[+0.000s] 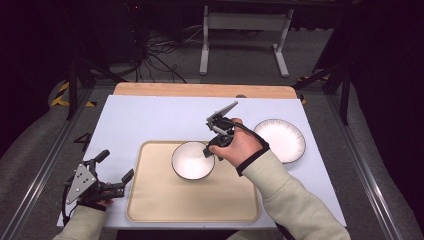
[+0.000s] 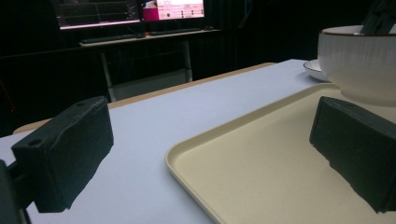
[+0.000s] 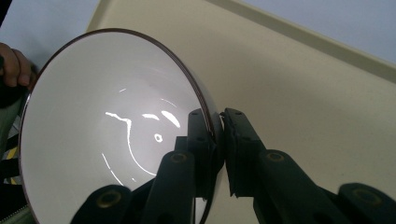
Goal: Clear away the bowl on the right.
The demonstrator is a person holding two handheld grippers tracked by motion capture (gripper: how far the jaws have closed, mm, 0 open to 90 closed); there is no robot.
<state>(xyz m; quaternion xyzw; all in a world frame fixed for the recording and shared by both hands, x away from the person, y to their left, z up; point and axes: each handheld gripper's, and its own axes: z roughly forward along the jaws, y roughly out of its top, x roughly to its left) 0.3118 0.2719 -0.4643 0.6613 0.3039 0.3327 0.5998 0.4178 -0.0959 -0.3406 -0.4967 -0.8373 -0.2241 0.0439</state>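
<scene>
the table [image 1: 150, 120] in front of me has a pale blue top, and on it lies a beige tray [image 1: 150, 200], near my edge. a white bowl [image 1: 192, 161] with a thin dark rim sits on the tray, toward its far side; whether it rests flat or is tipped slightly i cannot tell. a white plate [image 1: 285, 140] lies on the table just right of the tray, apart from the bowl. my right tongs [image 1: 212, 149] are closed on the bowl's right rim, one jaw inside and one outside, pinching the wall between them. my left tongs [image 1: 116, 172] hover by the tray's left edge, spread wide with nothing in them. i judge the bowl to be glazed ceramic: stiff, fairly heavy, slick and breakable. the rim is the only thin place to grab, and held on one side it will want to swing down, so i should grip firmly and move slowly.
</scene>
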